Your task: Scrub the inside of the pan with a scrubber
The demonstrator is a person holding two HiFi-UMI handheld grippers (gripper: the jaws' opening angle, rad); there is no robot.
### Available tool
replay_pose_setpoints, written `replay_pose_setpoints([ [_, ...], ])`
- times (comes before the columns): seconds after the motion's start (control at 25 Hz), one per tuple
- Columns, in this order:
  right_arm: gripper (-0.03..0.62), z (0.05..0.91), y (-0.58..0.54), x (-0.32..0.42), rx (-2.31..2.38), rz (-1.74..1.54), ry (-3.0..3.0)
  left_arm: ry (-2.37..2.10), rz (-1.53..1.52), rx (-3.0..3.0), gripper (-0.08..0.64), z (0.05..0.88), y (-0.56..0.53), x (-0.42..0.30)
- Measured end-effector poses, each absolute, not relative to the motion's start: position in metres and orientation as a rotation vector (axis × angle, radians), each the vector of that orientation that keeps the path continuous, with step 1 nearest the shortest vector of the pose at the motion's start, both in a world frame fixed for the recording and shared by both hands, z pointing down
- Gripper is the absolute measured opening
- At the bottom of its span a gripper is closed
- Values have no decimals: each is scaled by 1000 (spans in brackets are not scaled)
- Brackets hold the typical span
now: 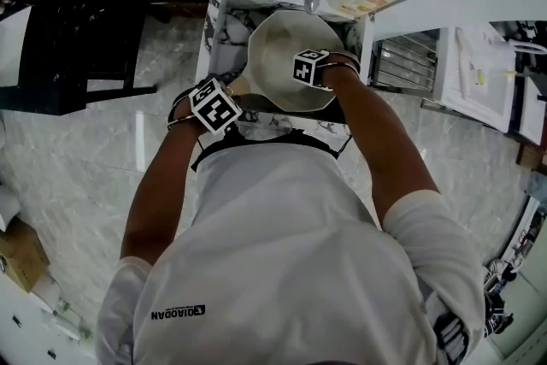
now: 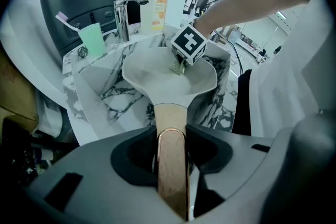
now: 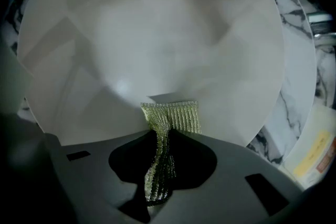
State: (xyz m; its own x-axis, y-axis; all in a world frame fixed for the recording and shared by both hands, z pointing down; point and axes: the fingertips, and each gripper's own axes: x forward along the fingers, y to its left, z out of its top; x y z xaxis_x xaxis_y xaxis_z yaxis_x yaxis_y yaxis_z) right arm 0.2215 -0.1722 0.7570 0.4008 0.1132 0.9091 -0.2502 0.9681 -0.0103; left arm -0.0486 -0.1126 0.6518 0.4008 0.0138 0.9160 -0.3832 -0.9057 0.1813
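Clamping the pale pan's [image 2: 168, 73] wooden handle [image 2: 172, 165] are left fingers [image 2: 89, 186]; right fingers [image 3: 252, 186] pinch a green scrubber [image 3: 170, 118].

Pan [image 1: 278, 47] partly behind right gripper [image 1: 308, 71]

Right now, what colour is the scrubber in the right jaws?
Yellowish-green with a ribbed knit texture; the scrubber shows best in the right gripper view, against the pale pan.
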Motion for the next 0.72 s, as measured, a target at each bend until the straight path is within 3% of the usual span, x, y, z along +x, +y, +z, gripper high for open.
replay_pose_setpoints([
  [0.72, 91, 726, -78, 159, 67, 1092, -1215, -318, 1512, 2300, 178, 651, -113, -47],
])
